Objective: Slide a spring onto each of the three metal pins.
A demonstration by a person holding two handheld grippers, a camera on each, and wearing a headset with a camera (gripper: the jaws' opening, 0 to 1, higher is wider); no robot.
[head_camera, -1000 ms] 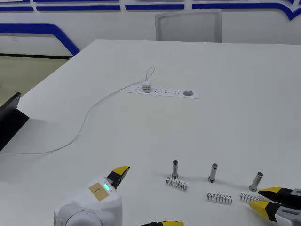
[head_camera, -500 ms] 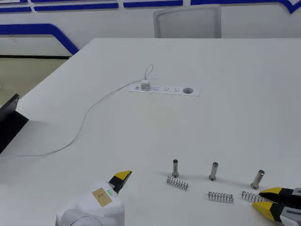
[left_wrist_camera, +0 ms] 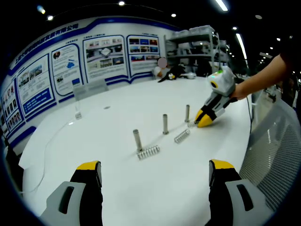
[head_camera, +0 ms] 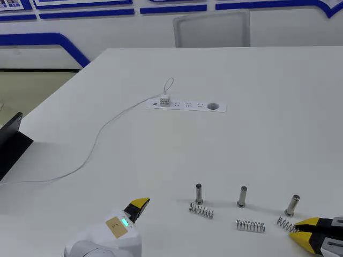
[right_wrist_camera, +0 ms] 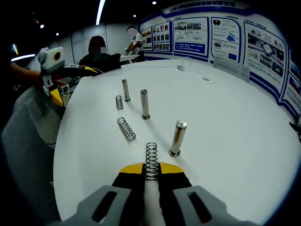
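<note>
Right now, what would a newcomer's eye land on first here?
Three pins stand upright in a row near the front of the white table, all bare, with a spring lying beside each. The right gripper looks closed on the end of the rightmost spring. The left gripper hangs open, short of the leftmost pin.

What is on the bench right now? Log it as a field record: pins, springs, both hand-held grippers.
pins: three metal pins, upright, all bare
springs: three, flat on the table, one by each pin
left hand-held gripper: open, holding nothing
right hand-held gripper: shut on right spring, near end
</note>
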